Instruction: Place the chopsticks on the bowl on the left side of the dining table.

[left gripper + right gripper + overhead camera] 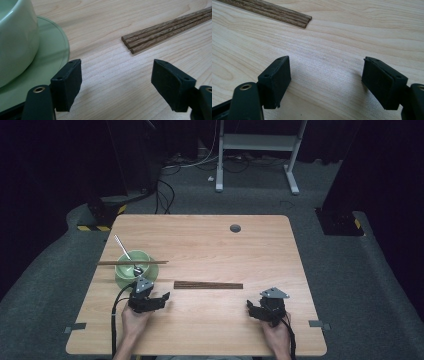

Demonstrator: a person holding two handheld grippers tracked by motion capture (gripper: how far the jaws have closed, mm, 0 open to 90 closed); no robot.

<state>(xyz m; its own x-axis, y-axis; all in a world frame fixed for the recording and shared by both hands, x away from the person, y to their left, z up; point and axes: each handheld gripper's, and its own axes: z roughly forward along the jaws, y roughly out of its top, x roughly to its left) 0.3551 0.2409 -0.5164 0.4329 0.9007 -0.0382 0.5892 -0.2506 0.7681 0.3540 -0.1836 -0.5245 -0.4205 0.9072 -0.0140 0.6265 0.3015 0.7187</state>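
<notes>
A pale green bowl stands on a green saucer at the table's left. A metal spoon leans in the bowl and light wooden chopsticks lie across its rim. A bundle of dark wooden chopsticks lies flat mid-table. My left gripper is open just in front of the saucer, with the bundle's left end a little beyond its jaws. My right gripper is open low over bare wood, short of the bundle's right end. Neither holds anything.
The light wooden table has a round grey cable port near its far edge. Tape marks sit at the front corners. Beyond it are dark carpet, cables and a white stand.
</notes>
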